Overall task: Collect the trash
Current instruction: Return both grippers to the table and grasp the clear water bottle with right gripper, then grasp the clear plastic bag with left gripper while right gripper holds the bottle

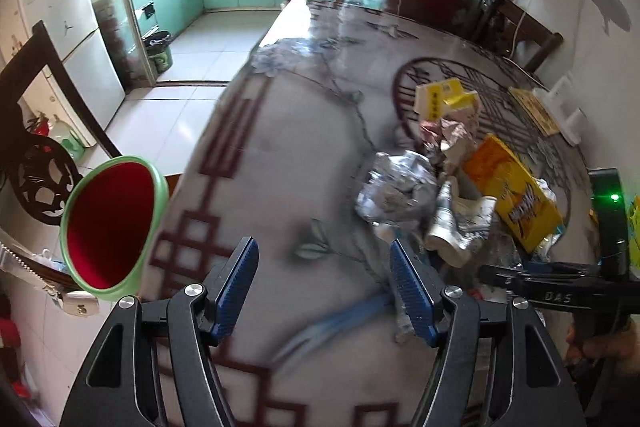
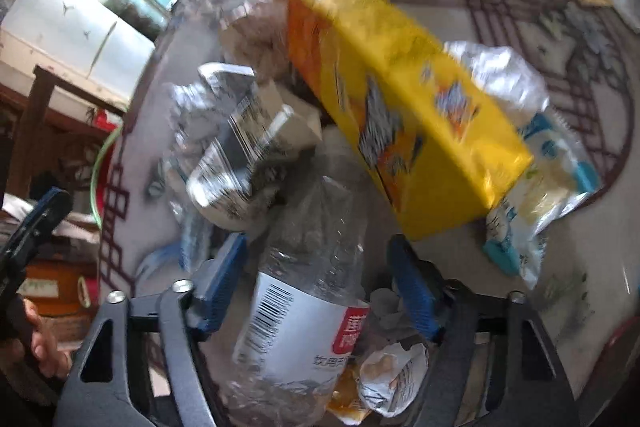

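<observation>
A heap of trash lies on the patterned table [image 1: 280, 155]: crumpled foil [image 1: 394, 185], a yellow carton [image 1: 516, 193], a small yellow box [image 1: 440, 97] and a squashed cup [image 1: 452, 227]. My left gripper [image 1: 324, 287] is open and empty above the bare table, left of the heap. My right gripper [image 2: 320, 279] is open, with its jaws on either side of a clear plastic bottle [image 2: 308, 287] with a white label. The yellow carton [image 2: 400, 107] lies just beyond the bottle. A red bin with a green rim [image 1: 110, 223] stands off the table's left edge.
A blue-white wrapper [image 2: 536, 195] lies right of the carton. A crumpled paper scrap [image 2: 390, 383] lies under my right gripper. Dark wooden chairs [image 1: 40, 147] stand at the table's left and far right. The right gripper's body [image 1: 560, 291] shows at the right edge.
</observation>
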`<state>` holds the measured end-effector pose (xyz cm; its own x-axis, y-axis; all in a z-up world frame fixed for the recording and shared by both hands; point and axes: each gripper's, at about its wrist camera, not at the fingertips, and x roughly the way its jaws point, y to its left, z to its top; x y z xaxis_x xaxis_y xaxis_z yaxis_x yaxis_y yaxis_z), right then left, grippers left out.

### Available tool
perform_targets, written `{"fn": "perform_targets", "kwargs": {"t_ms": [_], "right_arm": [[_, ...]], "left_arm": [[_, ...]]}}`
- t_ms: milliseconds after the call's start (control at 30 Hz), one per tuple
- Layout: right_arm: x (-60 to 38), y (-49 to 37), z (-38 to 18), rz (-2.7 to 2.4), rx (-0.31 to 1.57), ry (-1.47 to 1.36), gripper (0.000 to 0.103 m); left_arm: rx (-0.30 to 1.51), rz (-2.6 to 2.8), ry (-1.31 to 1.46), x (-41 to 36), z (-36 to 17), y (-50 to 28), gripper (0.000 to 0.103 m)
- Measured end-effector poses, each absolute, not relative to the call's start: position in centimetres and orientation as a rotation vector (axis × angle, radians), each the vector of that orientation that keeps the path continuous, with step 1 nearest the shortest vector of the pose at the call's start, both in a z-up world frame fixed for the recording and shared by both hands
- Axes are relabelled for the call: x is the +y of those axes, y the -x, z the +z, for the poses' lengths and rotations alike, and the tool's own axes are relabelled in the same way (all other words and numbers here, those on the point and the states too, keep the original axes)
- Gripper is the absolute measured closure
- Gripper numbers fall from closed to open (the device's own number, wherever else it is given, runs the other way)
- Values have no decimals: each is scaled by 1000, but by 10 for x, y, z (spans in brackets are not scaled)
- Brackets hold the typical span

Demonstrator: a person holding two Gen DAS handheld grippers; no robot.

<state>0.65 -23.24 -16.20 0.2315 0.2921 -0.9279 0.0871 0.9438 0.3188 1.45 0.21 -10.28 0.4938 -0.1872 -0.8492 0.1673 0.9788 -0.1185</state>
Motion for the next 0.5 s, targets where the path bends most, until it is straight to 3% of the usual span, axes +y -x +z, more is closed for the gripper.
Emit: {"fn": "perform_targets", "kwargs": {"t_ms": [33, 500], "right_arm": [[-234, -5, -166, 165, 1347, -364, 45], [-252, 28, -115, 233, 1194, -433, 46]], "left_arm": [[1037, -220, 17, -1, -104, -14, 36], [1255, -330, -11, -69, -173, -26, 36]]}}
